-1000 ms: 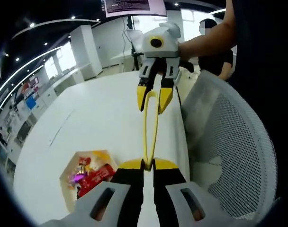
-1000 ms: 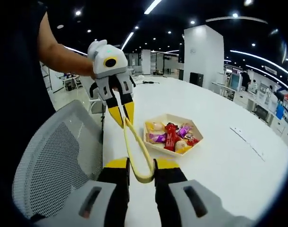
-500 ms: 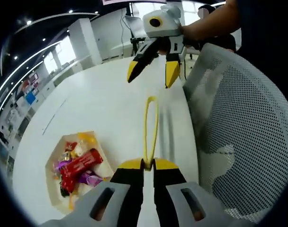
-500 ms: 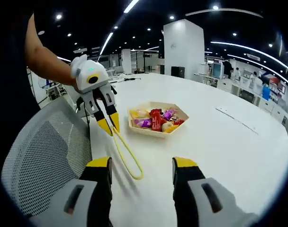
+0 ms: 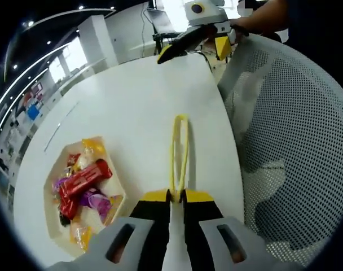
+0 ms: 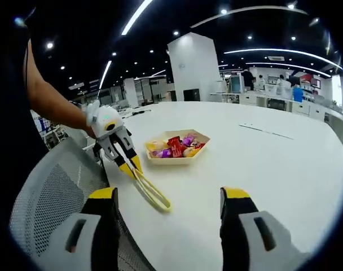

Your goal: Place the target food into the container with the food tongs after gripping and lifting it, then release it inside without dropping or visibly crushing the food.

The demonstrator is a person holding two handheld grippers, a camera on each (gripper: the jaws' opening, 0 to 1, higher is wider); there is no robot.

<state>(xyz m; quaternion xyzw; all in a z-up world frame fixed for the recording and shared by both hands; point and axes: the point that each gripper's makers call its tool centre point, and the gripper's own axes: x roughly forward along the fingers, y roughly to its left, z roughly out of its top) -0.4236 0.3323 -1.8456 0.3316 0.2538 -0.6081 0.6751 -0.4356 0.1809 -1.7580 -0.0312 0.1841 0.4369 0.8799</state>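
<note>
Yellow food tongs lie stretched out over the white table. My left gripper is shut on their tip end, and their looped end points away from it. A beige hexagonal tray holds several wrapped snacks, among them a red bar, and sits to the left of the tongs. My right gripper is open at the top of the left gripper view, well clear of the loop. In the right gripper view my right gripper stands wide open and empty, while the left gripper holds the tongs beside the tray.
A grey mesh chair back stands close against the table edge, also seen in the right gripper view as the chair. A person's forearm reaches to the left gripper. Open white tabletop spreads beyond the tray.
My right gripper has opened, let go of the looped end of the tongs and drawn back. The left gripper keeps its hold on the tongs.
</note>
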